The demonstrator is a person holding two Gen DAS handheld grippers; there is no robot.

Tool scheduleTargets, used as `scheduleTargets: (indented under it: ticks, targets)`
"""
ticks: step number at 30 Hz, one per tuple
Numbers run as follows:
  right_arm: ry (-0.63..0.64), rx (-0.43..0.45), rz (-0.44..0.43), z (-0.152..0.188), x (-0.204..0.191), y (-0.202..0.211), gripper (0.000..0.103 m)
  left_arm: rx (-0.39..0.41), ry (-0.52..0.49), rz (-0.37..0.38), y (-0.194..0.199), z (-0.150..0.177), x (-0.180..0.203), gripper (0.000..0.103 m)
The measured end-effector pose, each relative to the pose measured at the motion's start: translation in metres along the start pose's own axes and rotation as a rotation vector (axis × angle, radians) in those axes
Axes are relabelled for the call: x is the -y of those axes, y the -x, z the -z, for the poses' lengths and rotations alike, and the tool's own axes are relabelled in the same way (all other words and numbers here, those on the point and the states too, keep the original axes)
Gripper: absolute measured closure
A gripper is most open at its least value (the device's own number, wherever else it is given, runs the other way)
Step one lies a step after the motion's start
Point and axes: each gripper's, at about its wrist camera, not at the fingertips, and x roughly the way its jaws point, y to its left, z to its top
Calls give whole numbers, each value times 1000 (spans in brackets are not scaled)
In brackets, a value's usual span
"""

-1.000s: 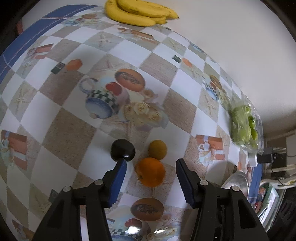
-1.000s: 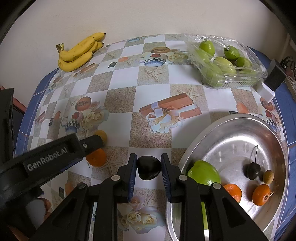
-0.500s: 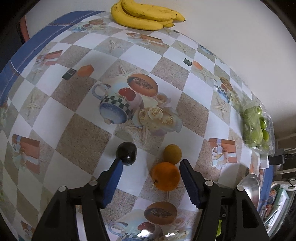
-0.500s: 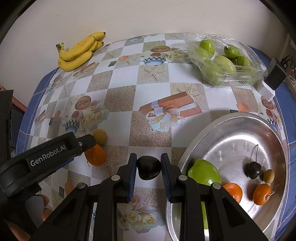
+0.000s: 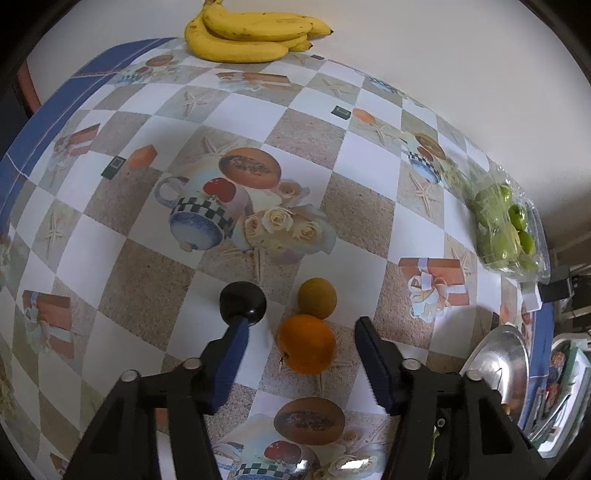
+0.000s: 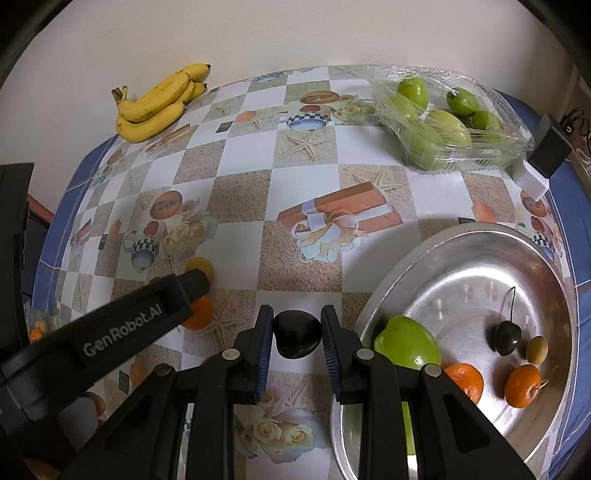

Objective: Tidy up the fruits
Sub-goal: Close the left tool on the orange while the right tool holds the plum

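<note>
Left wrist view: left gripper angled down at the tablecloth, jaws apart and just narrowed again after widening half a second back, orange between the pads with gaps on both sides, nothing clamped. Same orange sat nearer the right pad half a second ago, now more central. Just beyond the orange and touching it, 1 small brown fruit; left of the orange, beside the left fingertip, the round black tip of the right gripper. Bananas far beyond the orange at the table's back edge, nearer the top of the frame than 1 second ago. Right wrist view: right gripper unchanged, clamped on a dark fruit just right of the orange, by the rim of the metal bowl, which holds 1 green fruit, 2 oranges, 1 dark cherry and 1 brown fruit.
</note>
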Motion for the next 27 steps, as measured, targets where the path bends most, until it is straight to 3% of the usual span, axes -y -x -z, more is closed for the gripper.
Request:
scheduleTargets:
  ticks: [4, 5, 27]
  targets:
    - [1, 1, 0, 0, 0, 0, 76, -2, -18, -9, -2, 1, 4, 67]
    - [1, 0, 0, 0, 1, 0, 76, -4, -19, -9, -2, 2, 4, 68]
    - [-39, 35, -26, -2, 13, 22, 76, 60, -30, 21, 29, -1, 9, 69]
